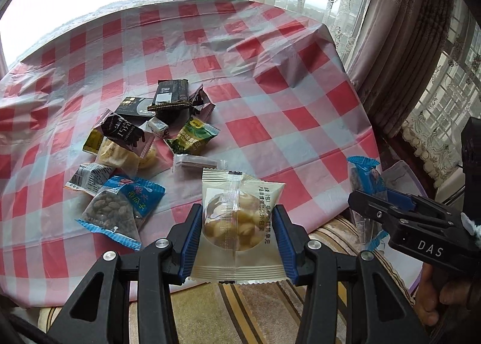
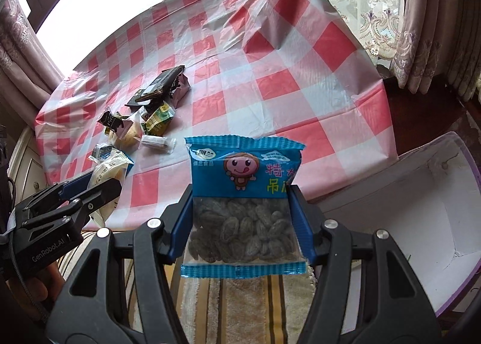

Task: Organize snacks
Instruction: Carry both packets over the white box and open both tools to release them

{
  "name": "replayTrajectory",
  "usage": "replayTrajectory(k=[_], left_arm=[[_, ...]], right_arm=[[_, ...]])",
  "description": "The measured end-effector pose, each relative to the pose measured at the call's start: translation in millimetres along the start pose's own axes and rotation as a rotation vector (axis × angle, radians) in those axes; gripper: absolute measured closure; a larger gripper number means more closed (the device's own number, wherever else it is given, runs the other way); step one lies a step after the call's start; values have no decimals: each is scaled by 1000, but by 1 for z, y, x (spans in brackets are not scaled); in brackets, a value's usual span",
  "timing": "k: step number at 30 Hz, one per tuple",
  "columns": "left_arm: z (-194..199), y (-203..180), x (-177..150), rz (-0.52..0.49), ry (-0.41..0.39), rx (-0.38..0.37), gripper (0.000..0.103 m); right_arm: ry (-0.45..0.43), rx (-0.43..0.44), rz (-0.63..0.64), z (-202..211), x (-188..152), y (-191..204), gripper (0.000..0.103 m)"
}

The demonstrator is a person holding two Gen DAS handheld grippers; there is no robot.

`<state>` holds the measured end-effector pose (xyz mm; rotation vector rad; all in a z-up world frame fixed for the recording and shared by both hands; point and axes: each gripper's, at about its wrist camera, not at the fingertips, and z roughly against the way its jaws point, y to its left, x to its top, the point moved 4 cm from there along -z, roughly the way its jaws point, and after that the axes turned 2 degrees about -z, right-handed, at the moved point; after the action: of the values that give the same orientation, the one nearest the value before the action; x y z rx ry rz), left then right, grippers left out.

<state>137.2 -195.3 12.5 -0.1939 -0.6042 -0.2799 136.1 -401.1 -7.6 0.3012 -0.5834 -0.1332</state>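
Blue film crimped at both ends, the seed packet sits low in the middle of the right wrist view, pinched across its clear window by your right gripper, whose pads press in on both side edges. In the left wrist view, your left gripper is clamped the same way on the cream pastry packet, low centre, over the striped rug off the table's near edge. The white box with the purple rim, open and seemingly bare inside, fills the lower right of the right wrist view, so I judge that is where both loads belong. Carry the seed packet over the box wall first, lower it well inside before you let the pads part, and keep the grip light, since the film is slippery and the seeds shift. Bring the pastry in afterwards so the two tools do not collide; squeeze no harder, as the pastry crushes easily. The remaining pile of snacks waits at middle left on the red-checked tablecloth.
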Motion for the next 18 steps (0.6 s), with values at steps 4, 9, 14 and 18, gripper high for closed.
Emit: replayTrajectory(k=[4, 9, 14, 18], left_arm=[[-5, -25, 3, -38, 9, -33, 56], [-13, -57, 5, -84, 26, -78, 56], [-20, -89, 6, -135, 44, -121, 56], [-25, -114, 6, -171, 60, -162, 56]], right_arm=[[-11, -35, -36, 8, -2, -28, 40], [-22, -79, -91, 17, -6, -65, 40], [-29, -150, -130, 25, -12, -101, 40], [-34, -212, -160, 32, -14, -129, 40]])
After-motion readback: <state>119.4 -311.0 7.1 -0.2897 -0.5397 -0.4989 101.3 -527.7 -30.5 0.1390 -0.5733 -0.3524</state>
